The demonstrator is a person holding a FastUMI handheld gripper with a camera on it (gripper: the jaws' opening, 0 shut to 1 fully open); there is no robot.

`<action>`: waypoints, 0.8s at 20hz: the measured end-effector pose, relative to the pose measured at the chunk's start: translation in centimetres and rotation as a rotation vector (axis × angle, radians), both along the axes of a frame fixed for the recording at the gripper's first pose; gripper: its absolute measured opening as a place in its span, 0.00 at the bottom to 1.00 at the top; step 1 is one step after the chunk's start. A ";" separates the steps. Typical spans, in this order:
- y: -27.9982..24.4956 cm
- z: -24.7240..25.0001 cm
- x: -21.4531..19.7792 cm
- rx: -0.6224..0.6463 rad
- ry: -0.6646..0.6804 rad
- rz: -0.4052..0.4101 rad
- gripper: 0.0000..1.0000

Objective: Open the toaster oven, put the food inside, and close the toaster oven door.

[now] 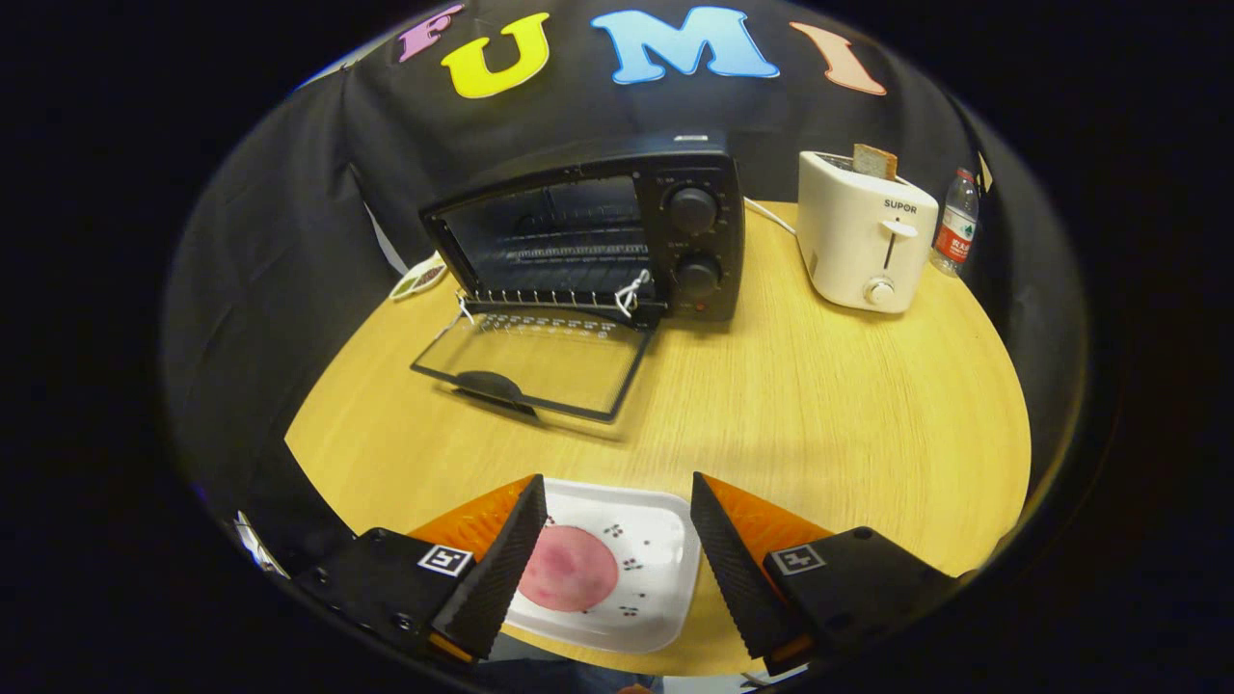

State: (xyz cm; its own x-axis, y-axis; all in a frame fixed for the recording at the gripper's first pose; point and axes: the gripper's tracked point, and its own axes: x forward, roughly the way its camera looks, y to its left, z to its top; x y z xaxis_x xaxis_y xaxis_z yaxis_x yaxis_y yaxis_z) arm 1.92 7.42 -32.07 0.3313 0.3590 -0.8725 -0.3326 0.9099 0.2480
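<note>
Fingers of the gripper [617,482] stand wide apart and hold nothing, flanking a white rectangular plate [656,540] near the front edge of the round wooden table [819,414]; a flat round pink slice of food [569,569] lies on the plate close beside the left finger. Beyond them, the black toaster oven [598,236] faces the gripper, its long axis running left to right, with its glass door [535,361] folded down flat onto the table. Right of the oven stand a white toaster [863,236] holding a bread slice [874,161] and a plastic bottle [954,224].
</note>
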 end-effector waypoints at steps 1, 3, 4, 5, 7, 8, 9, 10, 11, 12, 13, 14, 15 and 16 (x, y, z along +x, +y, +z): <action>-0.8 -0.8 -0.7 -0.036 0.034 0.020 0.96; -1.9 -2.2 -2.0 -0.084 0.103 0.057 0.96; -2.2 -2.7 -2.8 -0.089 0.136 0.074 0.96; -2.3 -3.3 -3.5 -0.095 0.161 0.086 0.96; -2.5 -4.0 -4.2 -0.104 0.189 0.098 0.96; -2.9 -4.0 -4.5 -0.116 0.201 0.105 0.94; -2.9 -4.3 -4.1 -0.120 0.187 0.106 0.93; -2.9 -4.5 -4.2 -0.118 0.202 0.101 0.89; -3.1 -4.3 -4.0 -0.123 0.212 0.089 0.76; -3.2 -4.5 -3.9 -0.119 0.228 0.085 0.63; -3.3 -4.3 -4.1 -0.117 0.249 0.082 0.50; -3.3 -4.5 -4.2 -0.113 0.273 0.083 0.38; -3.4 -4.5 -4.2 -0.108 0.286 0.080 0.34; -3.3 -4.9 -4.4 -0.102 0.309 0.080 0.23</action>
